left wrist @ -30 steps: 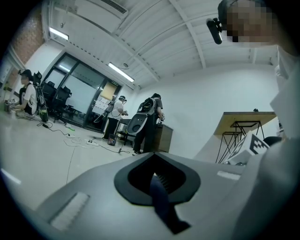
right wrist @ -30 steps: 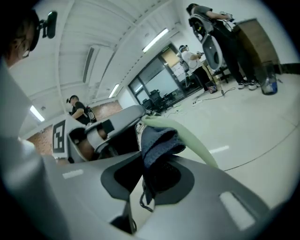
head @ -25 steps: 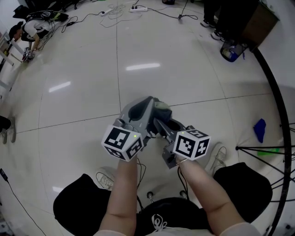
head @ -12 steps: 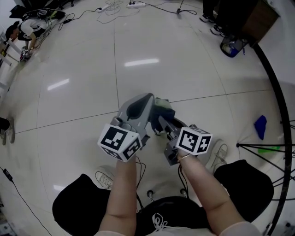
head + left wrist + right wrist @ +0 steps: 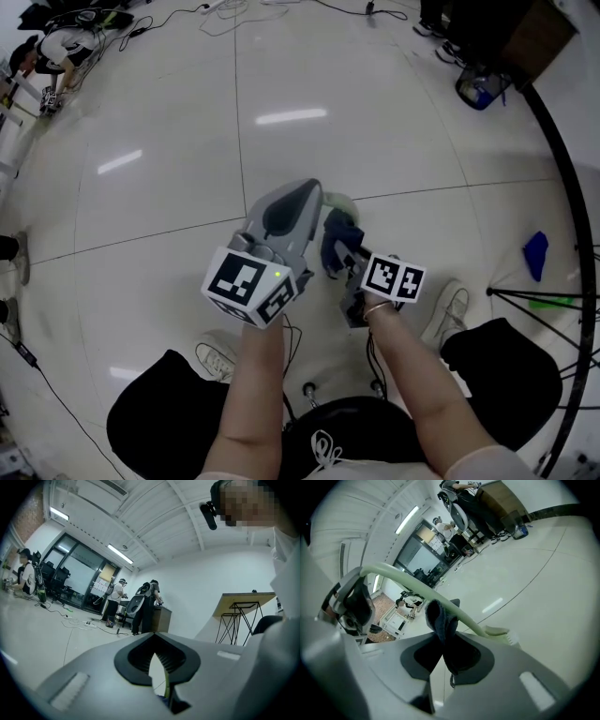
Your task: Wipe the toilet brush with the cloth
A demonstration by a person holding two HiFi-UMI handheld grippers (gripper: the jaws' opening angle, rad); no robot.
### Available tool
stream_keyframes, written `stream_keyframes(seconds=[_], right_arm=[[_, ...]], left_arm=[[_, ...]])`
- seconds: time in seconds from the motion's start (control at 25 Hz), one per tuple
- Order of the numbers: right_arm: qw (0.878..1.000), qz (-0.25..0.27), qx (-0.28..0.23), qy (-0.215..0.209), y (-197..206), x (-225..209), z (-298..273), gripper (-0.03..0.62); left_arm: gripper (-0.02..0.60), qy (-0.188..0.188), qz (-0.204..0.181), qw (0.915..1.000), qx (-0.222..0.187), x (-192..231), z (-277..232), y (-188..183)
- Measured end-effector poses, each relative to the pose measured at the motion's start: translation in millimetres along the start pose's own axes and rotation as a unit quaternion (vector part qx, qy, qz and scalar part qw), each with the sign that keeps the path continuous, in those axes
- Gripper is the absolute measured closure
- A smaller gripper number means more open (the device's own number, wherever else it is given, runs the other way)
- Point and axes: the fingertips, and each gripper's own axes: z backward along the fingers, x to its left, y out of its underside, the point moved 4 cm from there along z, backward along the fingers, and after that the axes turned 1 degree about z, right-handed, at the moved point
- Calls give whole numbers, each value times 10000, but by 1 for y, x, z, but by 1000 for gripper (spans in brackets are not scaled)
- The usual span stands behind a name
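Glossy pale tiled floor (image 5: 169, 122) mirroring strip lights (image 5: 119, 554); cables (image 5: 70, 621) near glass partition (image 5: 79, 573); brown cabinet (image 5: 530, 33) far-right corner; white walls (image 5: 211, 573).

My head camera looks steeply down at the floor (image 5: 159, 159). The left gripper (image 5: 307, 192) and right gripper (image 5: 339, 253) sit close beneath it, toward 6 o'clock. The left gripper camera, tight behind its jaws, tilts up toward the ceiling (image 5: 154, 517). The right gripper camera faces along the floor. Head and right views share the brush (image 5: 339, 201) and cloth (image 5: 337, 236).

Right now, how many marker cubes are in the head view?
2. One marker cube sits on the left gripper, which holds the toilet brush; the other on the right gripper, which grips the cloth. None seems hidden.
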Motion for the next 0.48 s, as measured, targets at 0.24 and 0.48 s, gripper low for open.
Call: stream_keyframes(seconds=[0.24,0.48], right_arm=[[9988,-356,149,302,27,-30,-14,526],[9984,-445,278,221,36,-33,-17,526]], left_arm=[[575,22,17,10000,-16,-2,-1,-1],[575,-29,60,10000,-41,2,1,-1]])
